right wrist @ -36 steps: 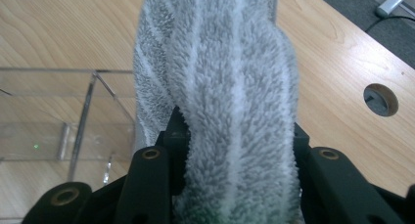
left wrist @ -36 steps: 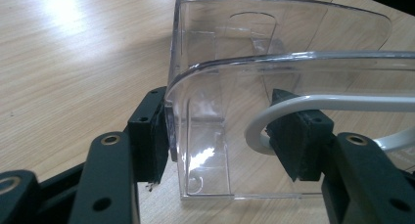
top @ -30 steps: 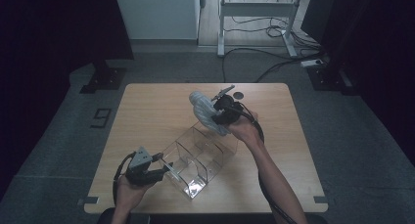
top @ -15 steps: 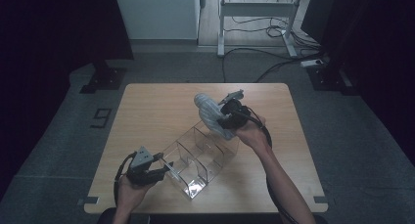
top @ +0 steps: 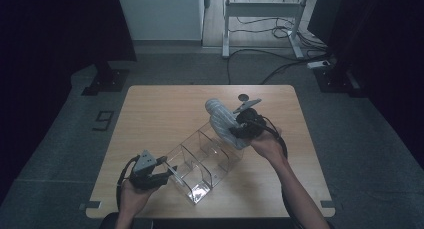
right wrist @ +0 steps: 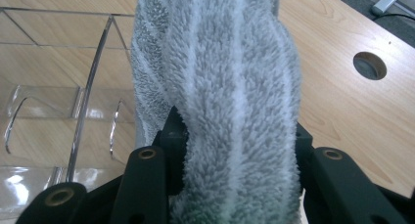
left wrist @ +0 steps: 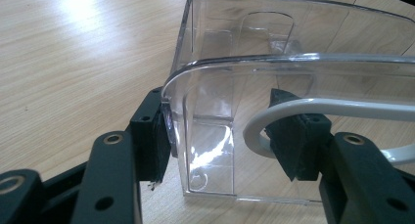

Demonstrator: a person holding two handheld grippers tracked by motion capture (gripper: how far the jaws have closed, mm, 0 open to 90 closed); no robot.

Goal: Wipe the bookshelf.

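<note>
Fingers [right wrist: 147, 185] of the right gripper [top: 239, 125] clamp a rolled grey towel [top: 222, 120] above the clear organizer's [top: 202, 161] far end — the left gripper [top: 167, 176] pinches its near wall on the counter [top: 165, 109].

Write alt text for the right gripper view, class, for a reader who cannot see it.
A rolled grey fluffy towel is clamped between the right gripper's two black jaws. A clear plastic organizer sits at left on the wooden table, which has a round hole.
</note>
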